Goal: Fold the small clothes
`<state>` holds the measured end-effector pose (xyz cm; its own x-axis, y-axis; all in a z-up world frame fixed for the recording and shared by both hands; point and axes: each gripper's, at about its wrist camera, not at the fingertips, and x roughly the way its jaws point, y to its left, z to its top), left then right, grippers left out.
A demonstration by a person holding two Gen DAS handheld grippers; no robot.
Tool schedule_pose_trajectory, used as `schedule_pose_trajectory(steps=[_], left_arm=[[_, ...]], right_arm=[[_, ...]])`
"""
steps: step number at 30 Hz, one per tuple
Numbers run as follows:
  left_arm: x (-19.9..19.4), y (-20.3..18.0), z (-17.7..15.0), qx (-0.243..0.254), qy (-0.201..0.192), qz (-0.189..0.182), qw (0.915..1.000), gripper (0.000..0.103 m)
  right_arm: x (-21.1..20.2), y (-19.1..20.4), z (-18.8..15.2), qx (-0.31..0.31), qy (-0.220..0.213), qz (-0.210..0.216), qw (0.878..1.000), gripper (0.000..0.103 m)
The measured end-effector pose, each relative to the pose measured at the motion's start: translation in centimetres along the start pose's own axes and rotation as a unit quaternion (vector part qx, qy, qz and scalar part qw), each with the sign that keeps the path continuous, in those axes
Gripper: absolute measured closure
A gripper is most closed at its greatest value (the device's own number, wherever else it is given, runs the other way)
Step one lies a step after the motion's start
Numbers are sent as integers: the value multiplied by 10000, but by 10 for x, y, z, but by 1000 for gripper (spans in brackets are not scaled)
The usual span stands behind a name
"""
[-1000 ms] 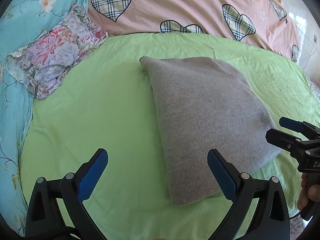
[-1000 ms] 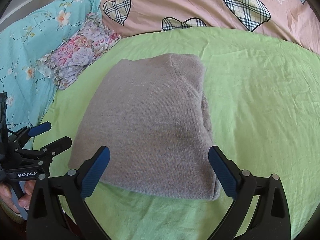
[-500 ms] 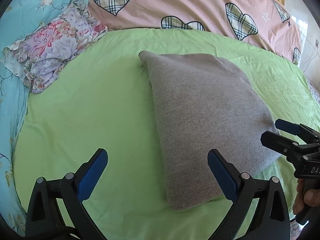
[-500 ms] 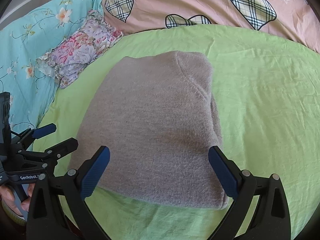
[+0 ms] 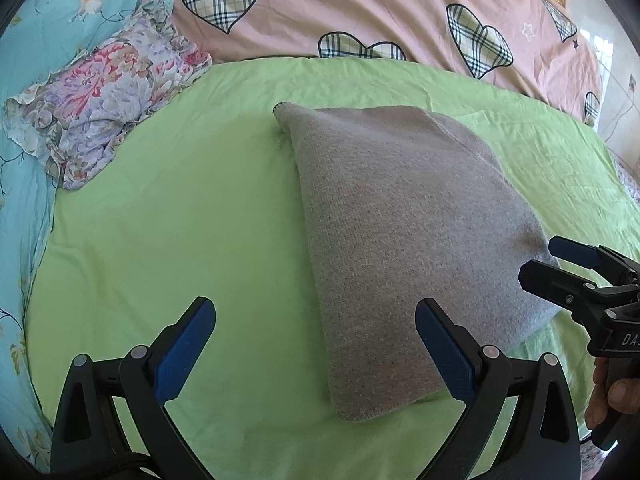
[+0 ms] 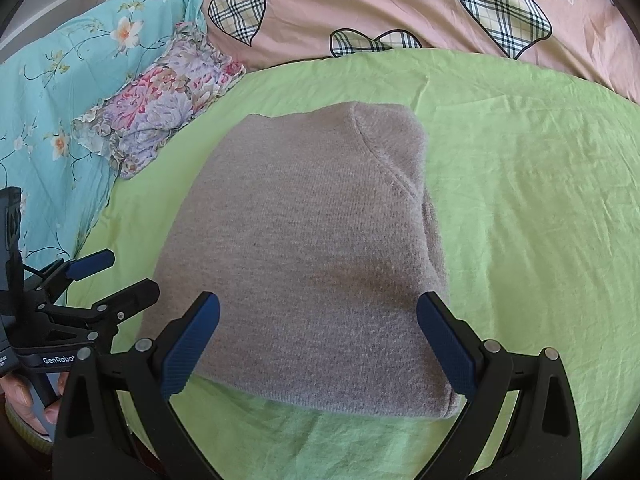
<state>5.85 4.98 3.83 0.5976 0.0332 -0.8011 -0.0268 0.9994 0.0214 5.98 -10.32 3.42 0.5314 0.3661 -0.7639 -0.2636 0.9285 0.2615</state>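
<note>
A folded grey knit (image 5: 404, 236) lies on the green-sheeted bed (image 5: 180, 240).

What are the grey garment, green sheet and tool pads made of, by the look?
Grey garment: knit, probably wool or acrylic; fine ribbing, fuzzy matte surface. Green sheet: thin woven fabric, likely cotton; matte, fine creases. Pads on the right tool: blue, dotted grip texture, probably rubber; black arms look like plastic.

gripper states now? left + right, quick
Left gripper: open, holding nothing, above the green sheet beside the grey sweater.
Right gripper: open, holding nothing, over the sweater's near edge.
</note>
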Motion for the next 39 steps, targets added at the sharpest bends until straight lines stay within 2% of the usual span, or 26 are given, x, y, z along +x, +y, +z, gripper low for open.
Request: schedule_pose_trajectory(steps=[39], left_arm=[[0, -2, 2, 68, 3, -13, 10000, 2]], right_arm=[[0, 4, -2, 9, 3, -60, 10000, 4]])
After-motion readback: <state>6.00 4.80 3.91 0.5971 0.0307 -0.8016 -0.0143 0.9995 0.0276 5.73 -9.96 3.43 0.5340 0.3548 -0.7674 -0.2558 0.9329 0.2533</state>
